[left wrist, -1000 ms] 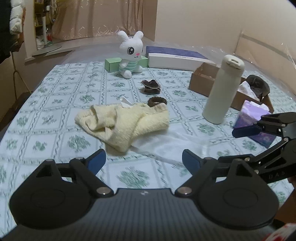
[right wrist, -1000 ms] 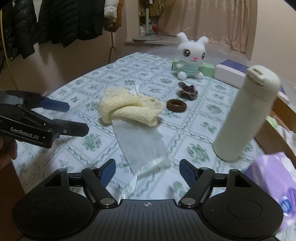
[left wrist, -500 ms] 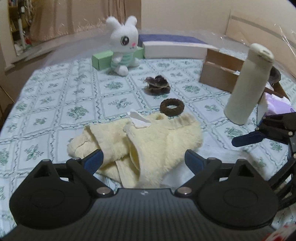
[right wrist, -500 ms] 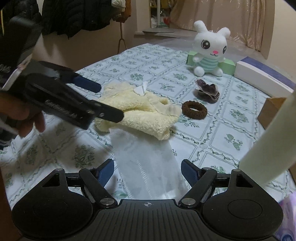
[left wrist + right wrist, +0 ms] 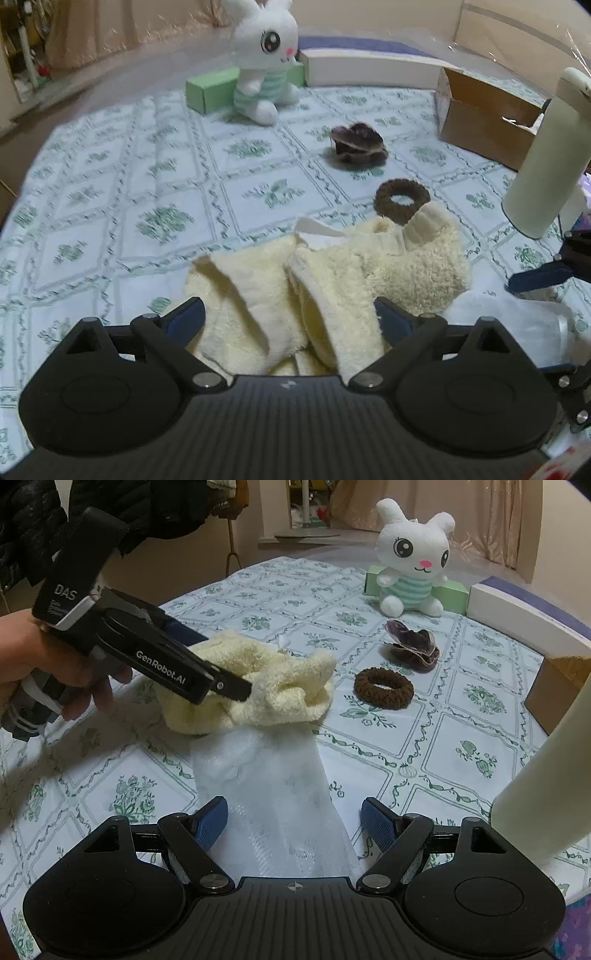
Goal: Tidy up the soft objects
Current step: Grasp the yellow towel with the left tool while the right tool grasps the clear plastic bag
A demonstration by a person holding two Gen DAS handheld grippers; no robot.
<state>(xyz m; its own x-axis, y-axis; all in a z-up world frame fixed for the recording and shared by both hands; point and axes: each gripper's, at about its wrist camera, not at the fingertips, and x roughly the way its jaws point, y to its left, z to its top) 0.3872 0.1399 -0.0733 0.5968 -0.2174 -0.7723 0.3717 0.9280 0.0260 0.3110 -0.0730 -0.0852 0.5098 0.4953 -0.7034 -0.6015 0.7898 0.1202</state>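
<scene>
A pale yellow fuzzy cloth (image 5: 332,280) lies crumpled on the patterned tablecloth; it also shows in the right wrist view (image 5: 280,686). My left gripper (image 5: 290,319) is open, its blue pads on either side of the cloth's near part. A clear plastic bag (image 5: 280,794) lies flat in front of the cloth. My right gripper (image 5: 293,821) is open with the bag's near end between its pads. A brown hair ring (image 5: 402,201), a dark scrunchie (image 5: 358,147) and a white plush rabbit (image 5: 264,55) lie farther back.
A tall cream bottle (image 5: 546,158) stands at the right, close to my right gripper. An open cardboard box (image 5: 480,114), a green box (image 5: 210,88) and a white-and-purple box (image 5: 369,62) line the back. A purple packet (image 5: 576,926) lies at the near right.
My left gripper has moved forward and down until its open pads flank the yellow cloth. My right gripper has moved forward over the plastic bag. Both stayed open.
</scene>
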